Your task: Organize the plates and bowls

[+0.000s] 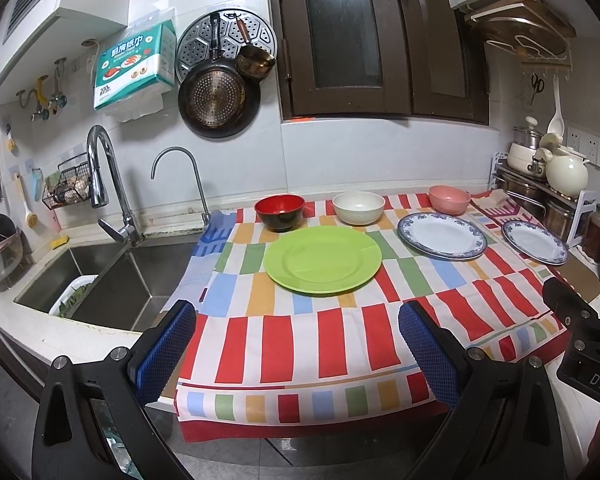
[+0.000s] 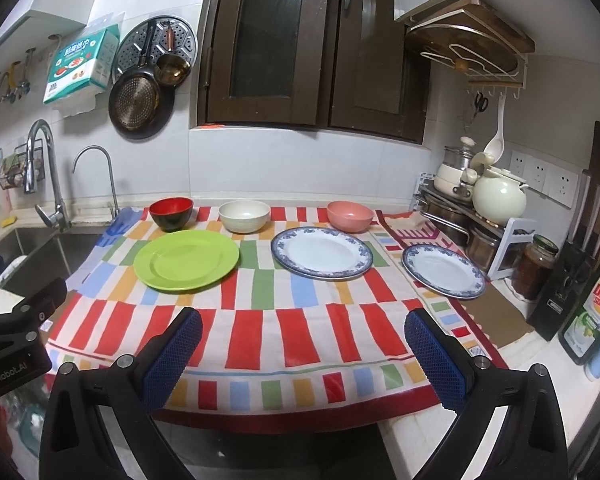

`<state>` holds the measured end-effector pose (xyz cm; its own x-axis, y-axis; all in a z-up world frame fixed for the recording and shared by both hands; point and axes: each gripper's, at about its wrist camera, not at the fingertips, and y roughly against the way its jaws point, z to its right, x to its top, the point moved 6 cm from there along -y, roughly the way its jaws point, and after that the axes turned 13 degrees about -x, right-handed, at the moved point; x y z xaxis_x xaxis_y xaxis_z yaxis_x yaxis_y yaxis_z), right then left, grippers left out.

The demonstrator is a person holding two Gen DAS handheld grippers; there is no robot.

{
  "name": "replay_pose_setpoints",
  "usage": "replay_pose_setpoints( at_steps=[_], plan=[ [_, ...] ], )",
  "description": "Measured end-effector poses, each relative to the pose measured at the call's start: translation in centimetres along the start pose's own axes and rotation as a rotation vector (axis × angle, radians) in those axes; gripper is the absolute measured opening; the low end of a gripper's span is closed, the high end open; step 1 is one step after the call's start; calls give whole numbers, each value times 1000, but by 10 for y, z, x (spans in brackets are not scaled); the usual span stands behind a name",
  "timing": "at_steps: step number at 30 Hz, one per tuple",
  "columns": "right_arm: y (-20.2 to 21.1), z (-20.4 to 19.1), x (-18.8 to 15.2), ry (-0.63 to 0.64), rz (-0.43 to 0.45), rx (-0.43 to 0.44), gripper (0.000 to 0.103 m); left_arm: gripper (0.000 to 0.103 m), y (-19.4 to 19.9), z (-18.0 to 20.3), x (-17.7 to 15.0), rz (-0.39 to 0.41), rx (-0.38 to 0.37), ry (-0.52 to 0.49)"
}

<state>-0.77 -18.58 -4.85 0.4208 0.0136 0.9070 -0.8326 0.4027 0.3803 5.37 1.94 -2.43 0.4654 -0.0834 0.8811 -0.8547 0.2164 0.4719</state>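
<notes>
Plates [image 2: 321,253] and bowls [image 2: 244,216] lie untouched; both grippers' jaws gape empty, and a thin rim could slip when pinched.

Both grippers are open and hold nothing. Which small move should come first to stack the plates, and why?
Probably move the right gripper forward to the small blue-rimmed plate. It lies nearest that side, apart from the bigger blue-rimmed plate, and could go on top of it.

Counter [image 2: 516,336] w/ striped cloth [image 2: 260,320] filling mid frame. On cloth, back row L to R: red/black bowl [image 2: 171,213], cream bowl [image 2: 244,216], pink bowl [image 2: 350,216]. In front: green plate [image 2: 186,265], blue-rim plate [image 2: 321,258]; smaller blue-rim plate [image 2: 444,271] at right.
</notes>
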Motion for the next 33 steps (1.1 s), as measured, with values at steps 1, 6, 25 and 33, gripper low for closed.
replay_pose_setpoints(
  at_steps=[1, 6, 25, 33],
  plan=[
    [0, 0, -1, 0, 0, -2, 102, 103, -1, 1, 0, -1, 1, 0],
    [-6, 1, 1, 5, -7, 4, 102, 103, -8, 7, 0, -8, 12, 0],
    [-58, 0, 12, 41, -46, 99, 102, 103, -36, 16, 3, -43, 146, 69],
    [-90, -20, 12, 56, -113, 223, 102, 103, -54, -2, 5, -85, 209, 93]
  ],
)
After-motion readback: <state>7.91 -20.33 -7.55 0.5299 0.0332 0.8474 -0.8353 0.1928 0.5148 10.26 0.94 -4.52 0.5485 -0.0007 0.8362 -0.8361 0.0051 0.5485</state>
